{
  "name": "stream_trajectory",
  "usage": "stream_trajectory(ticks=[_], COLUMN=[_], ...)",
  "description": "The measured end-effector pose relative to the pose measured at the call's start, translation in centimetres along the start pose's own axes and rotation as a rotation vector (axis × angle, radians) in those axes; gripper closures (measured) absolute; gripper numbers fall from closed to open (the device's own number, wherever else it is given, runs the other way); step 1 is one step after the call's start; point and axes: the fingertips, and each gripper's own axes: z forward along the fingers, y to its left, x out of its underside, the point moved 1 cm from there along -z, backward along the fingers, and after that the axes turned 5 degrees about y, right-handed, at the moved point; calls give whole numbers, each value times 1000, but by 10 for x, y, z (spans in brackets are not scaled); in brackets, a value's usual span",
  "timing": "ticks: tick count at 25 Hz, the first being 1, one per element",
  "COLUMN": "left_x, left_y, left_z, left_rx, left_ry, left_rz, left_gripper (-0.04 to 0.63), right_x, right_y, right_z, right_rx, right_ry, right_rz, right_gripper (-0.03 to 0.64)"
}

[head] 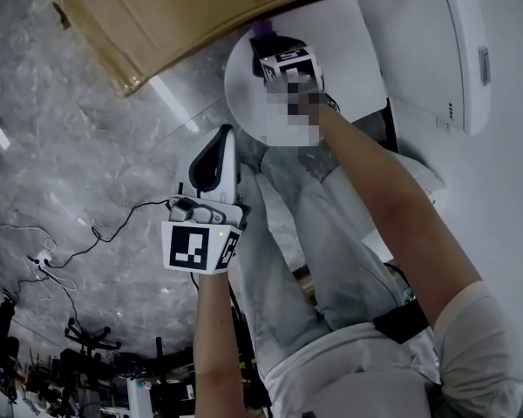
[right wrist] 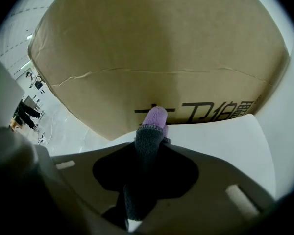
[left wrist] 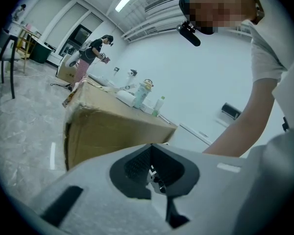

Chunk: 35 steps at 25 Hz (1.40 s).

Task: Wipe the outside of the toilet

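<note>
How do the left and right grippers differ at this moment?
The left gripper is empty, fingers together; the right gripper is shut on a grey-and-purple cloth. The right gripper is up at the white toilet beside the cardboard box; the left gripper is held back over the floor. Both carry a marker cube.

White left gripper (head: 223,134) and right gripper (head: 267,38), black-and-white marker cubes (head: 196,246); white short sleeve (head: 484,338), pale trousers (head: 322,251)

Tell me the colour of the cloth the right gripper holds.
The cloth is grey with a purple tip; right gripper view.
</note>
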Motion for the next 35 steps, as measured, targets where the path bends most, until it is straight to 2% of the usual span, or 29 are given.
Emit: stream_trajectory(ticks=[7,12,15,19,21,24,27,31,35], left_x=[-8,8,18,32,32,26,24,22,22], left_y=[41,38,29,5,-14,-42,-69,-103,-128], left_z=[-35,-35,-25,-14,-4,16,36,66,90], left_rx=[-12,-26,-30,-52,-64,-55,-36,-8,10], left_ry=[-20,-33,-28,-27,-33,-46,-56,-56,-47], left_rz=[-24,-26,-24,-31,-43,-44,-32,-16,-6], left_gripper=[591,591,591,591,591,591,591,591,591], right_x=[6,22,26,40,44,45,53,63,76], right_y=[66,94,103,115,111,90,53,-29,-122], right_z=[4,9,14,5,-10,-30,-44,-58,-69], right_rx=[-15,-62,-125,-294,-350,-354,-306,-188,-60], right_ry=[9,-1,-5,32,42,24,6,4,27], right_rz=[0,-56,-111,-124,-126,-183,-217,-182,-92], right_gripper=[503,503,502,503,503,503,503,502,503])
